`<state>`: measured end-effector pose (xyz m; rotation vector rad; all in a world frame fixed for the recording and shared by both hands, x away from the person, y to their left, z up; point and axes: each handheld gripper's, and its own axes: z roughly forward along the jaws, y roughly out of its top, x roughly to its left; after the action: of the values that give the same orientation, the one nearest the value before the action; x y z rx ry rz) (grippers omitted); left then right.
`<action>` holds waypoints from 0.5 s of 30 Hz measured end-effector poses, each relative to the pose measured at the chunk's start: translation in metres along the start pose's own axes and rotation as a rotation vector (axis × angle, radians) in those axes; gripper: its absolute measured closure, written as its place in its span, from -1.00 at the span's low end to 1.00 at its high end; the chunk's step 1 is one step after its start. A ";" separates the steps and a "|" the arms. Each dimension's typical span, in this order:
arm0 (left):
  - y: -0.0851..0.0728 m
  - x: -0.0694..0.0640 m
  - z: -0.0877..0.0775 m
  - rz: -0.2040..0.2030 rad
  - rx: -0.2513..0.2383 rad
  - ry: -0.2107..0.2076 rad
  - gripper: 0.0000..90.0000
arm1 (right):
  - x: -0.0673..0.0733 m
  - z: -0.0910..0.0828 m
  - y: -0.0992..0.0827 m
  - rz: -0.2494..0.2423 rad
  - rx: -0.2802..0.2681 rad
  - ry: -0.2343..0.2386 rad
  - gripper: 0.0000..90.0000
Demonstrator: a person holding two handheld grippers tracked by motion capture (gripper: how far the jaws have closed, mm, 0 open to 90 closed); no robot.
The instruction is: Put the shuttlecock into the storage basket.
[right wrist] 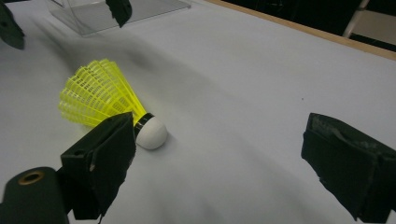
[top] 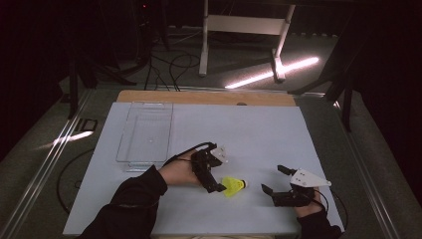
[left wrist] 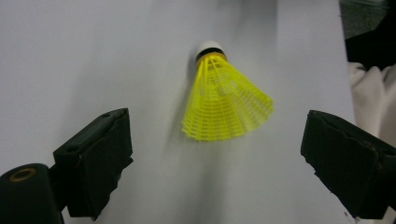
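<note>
On table | shuttlecock [top: 233,186] lying sideways, cork toward right gripper [top: 279,180] | both grippers spread, left gripper [top: 217,175] apparently untouching.

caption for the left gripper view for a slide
Left gripper, jaws open, lined up on a yellow shuttlecock lying on the white table.

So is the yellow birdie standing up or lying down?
Lying down. The yellow birdie rests on its side on the white table; its white tip and skirt both touch the surface.
</note>
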<state>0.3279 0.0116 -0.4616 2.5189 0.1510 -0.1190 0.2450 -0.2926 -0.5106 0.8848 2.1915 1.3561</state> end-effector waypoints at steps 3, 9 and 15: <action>0.001 0.002 0.005 0.020 0.009 -0.008 -0.56 | 0.000 0.000 0.000 0.001 0.001 0.001 -0.77; 0.001 0.005 0.015 0.036 0.040 -0.007 -0.31 | 0.000 0.000 0.000 0.006 -0.001 0.002 -0.77; 0.000 0.009 0.025 0.033 0.054 -0.001 -0.01 | 0.000 0.000 0.000 0.005 -0.001 0.003 -0.77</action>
<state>0.3358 -0.0022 -0.4834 2.5735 0.1073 -0.1131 0.2446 -0.2923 -0.5105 0.8893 2.1922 1.3618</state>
